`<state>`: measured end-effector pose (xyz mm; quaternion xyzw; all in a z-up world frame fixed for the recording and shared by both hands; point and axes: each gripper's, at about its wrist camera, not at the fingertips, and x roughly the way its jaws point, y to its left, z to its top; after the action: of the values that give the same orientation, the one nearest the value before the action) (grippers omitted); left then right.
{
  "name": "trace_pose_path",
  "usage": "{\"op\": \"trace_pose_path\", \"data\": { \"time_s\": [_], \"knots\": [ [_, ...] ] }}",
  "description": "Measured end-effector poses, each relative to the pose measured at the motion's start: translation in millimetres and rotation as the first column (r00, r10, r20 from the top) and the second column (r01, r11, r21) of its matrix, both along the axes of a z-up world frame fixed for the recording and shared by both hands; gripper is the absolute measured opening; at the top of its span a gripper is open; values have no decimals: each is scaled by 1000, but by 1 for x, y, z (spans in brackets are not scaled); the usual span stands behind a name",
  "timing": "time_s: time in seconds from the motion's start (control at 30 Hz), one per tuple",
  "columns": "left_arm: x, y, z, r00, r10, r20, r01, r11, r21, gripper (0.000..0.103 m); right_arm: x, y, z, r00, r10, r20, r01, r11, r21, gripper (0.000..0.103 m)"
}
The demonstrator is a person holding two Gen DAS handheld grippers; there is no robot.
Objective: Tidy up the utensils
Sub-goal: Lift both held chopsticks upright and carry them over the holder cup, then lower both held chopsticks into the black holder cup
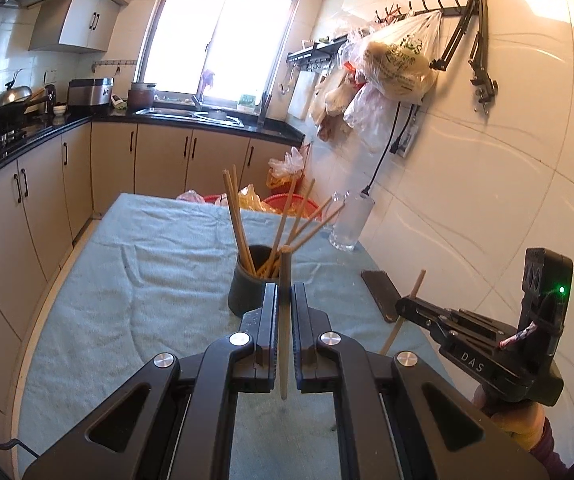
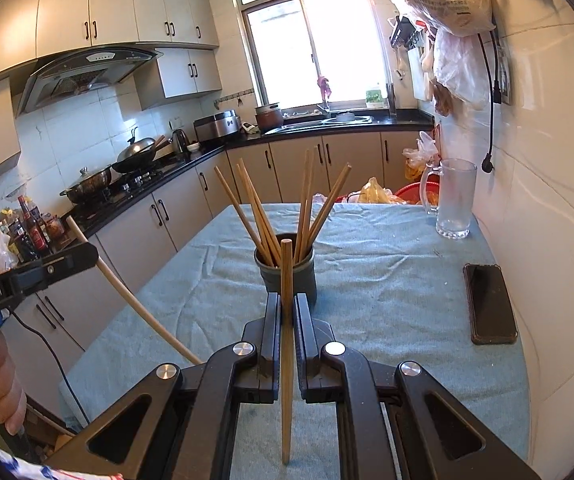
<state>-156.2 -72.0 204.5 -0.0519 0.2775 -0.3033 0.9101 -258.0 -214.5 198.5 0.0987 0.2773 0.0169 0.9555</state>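
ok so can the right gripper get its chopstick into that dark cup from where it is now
Probably yes. The right gripper holds its chopstick just short of the dark cup, nothing between them. The chopsticks in the cup fan outward, leaving a gap in the middle. The left gripper sits off to the side.

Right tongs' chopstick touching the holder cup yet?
Cannot tell. In the right wrist view the held chopstick overlaps the holder cup in line of sight, so neither contact nor gap shows. The right tongs grip it.
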Motion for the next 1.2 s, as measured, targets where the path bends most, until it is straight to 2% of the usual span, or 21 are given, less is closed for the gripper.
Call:
{"op": "trace_pose_path", "data": {
  "time_s": [0.1, 0.33, 0.67, 0.87, 1.0, 1.2],
  "knots": [
    [8, 2, 12, 1000, 8, 23, -8, 1000, -10, 5, 7, -1, 8, 1000, -1, 15, 1, 1000, -10, 7],
    [32, -6, 55, 990, 44, 134, -45, 999, 0, 5, 39, -3, 46, 997, 1, 83, 2, 999, -45, 7],
    [90, -31, 91, 982, 94, 163, -86, 995, -51, 5, 102, -13, 95, 987, -24, 160, 23, 1000, 5, 7],
    [131, -52, 77, 984, 115, 134, -109, 993, -50, 5, 131, -12, 95, 976, -74, 203, 80, 996, -23, 7],
    [153, -63, 55, 988, 125, 90, -122, 992, -39, 5, 149, -15, 69, 983, -84, 161, 82, 996, 22, 7],
    [172, -73, 24, 991, 126, 34, -126, 992, -1, 5, 160, -16, 41, 993, -69, 96, 66, 997, 35, 7]
  ]
}}
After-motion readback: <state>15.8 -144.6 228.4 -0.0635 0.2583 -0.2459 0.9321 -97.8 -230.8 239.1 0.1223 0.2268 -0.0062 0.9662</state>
